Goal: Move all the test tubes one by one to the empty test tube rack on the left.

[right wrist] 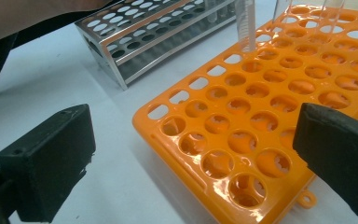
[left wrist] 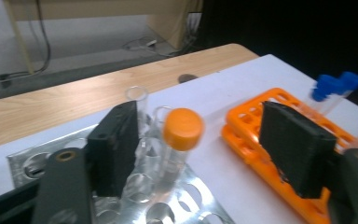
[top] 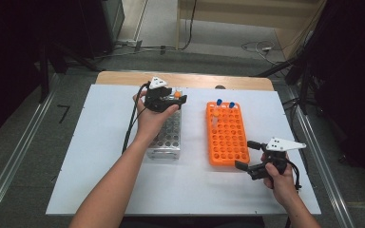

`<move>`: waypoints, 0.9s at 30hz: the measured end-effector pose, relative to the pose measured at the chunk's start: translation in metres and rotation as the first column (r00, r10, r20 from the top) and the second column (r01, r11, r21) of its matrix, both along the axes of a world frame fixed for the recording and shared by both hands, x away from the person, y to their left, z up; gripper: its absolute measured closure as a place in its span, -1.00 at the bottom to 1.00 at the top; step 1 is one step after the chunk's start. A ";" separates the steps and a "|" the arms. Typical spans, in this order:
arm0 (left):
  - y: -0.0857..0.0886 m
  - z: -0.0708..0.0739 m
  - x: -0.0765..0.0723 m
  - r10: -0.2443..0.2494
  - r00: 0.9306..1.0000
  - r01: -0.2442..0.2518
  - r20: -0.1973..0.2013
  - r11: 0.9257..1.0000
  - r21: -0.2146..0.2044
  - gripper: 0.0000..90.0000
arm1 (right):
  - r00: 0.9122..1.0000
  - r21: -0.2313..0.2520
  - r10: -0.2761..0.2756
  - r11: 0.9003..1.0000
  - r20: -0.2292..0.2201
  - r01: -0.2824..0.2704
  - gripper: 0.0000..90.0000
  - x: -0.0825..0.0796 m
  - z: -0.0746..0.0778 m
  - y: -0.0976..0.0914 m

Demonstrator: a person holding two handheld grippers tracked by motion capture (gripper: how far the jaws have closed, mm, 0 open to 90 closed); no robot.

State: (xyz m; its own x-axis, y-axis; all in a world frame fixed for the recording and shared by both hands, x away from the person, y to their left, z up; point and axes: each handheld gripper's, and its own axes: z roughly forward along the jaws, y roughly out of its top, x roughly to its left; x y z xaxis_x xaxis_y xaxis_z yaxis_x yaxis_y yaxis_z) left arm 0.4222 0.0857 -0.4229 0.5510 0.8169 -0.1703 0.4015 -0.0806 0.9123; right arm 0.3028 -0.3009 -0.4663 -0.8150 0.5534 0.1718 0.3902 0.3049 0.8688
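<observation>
Both grippers stand released. Left gripper (top: 175, 97), at 11 o'clock on the white table (top: 100, 180), hovers over the far end of the one metal rack (top: 167, 142); its jaws are spread with one orange-capped tube (left wrist: 181, 140) standing between them in a rack hole, neither pad pressing it. Two uncapped clear tubes (left wrist: 137, 100) stand just behind it. Right gripper (top: 247, 156), at 4 o'clock, holds nothing, its jaws wide apart just beside the near right corner of the one orange rack (top: 225, 137). Two blue-capped tubes (top: 225, 103) stand at that rack's far end, toward 12 o'clock, and one more clear tube (top: 215, 121) stands near them.
</observation>
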 end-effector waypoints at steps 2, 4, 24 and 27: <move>0.001 0.003 -0.007 -0.028 1.000 0.028 0.006 0.999 -0.016 -0.49 | 1.000 0.000 -0.004 1.000 0.007 0.004 -1.00 0.001 0.001 0.000; 0.002 0.005 -0.013 -0.046 0.999 0.047 0.006 0.999 -0.028 -0.62 | 1.000 0.007 -0.008 1.000 0.004 0.008 -1.00 0.002 0.002 0.000; 0.014 0.011 -0.086 -0.156 0.987 0.159 0.048 0.984 -0.076 -1.00 | 1.000 0.028 -0.012 1.000 -0.001 0.012 -1.00 0.019 0.013 0.016; 0.017 0.008 -0.096 -0.161 0.986 0.165 0.048 0.983 -0.077 -1.00 | 1.000 0.037 -0.022 0.999 0.001 0.022 -0.94 0.023 0.014 0.018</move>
State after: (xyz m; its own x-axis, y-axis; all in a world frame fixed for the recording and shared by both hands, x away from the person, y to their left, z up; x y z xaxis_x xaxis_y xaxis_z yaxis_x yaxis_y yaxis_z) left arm 0.3262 0.1026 -0.4146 0.6837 0.7001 -0.2060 0.3507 -0.0677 0.9340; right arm 0.3258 -0.2825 -0.4527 -0.8032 0.5642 0.1913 0.3952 0.2643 0.8797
